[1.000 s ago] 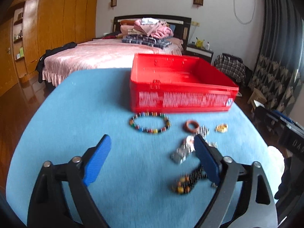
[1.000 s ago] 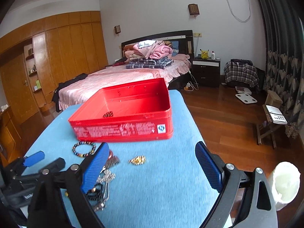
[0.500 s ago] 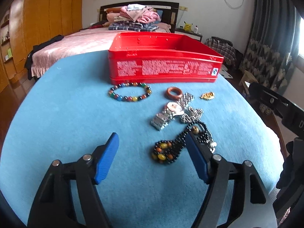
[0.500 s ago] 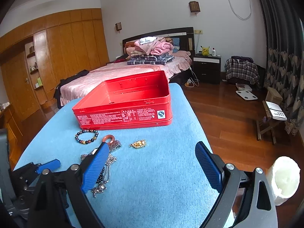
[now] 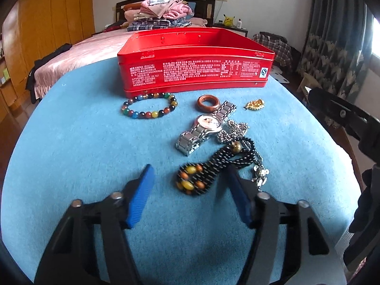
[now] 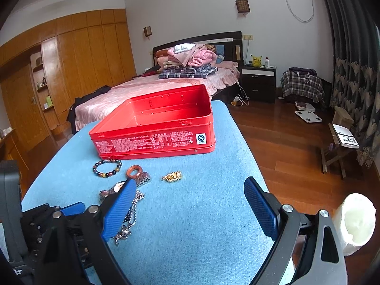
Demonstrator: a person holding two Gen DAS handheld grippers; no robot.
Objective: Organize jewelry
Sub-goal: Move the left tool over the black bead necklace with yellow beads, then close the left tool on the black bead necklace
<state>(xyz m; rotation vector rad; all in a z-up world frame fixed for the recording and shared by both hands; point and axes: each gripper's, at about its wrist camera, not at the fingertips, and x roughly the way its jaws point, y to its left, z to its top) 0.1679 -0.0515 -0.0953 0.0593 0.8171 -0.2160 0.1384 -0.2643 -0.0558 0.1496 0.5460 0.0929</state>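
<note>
Blue-padded fingers of the left gripper (image 5: 190, 185) stood spread apart, low over the blue tablecloth (image 5: 71, 142), with nothing between them; the beaded end of a black necklace (image 5: 204, 175) lay just ahead, nearer the right-hand finger. Its cord ran back past a small silver charm (image 5: 260, 177) towards a silver chain (image 5: 234, 130) and a steel wristwatch (image 5: 205, 128), which touched one another in a loose heap. Beyond those lay a brown ring (image 5: 209, 101) against the watch strap, a gold brooch (image 5: 254, 104) to the right, and a bracelet of coloured beads (image 5: 149, 105) to the left, just in front of the open red tin (image 5: 194, 71).

The right gripper (image 6: 190, 204) was likewise released, its jaws wide and grasping nothing, hovering over bare cloth to the right of the heap. Its left finger covered part of the watch and chain. Behind the table stood a bed (image 6: 147, 90) stacked with folded clothes (image 6: 190, 61), and a wooden wardrobe (image 6: 71, 71).
</note>
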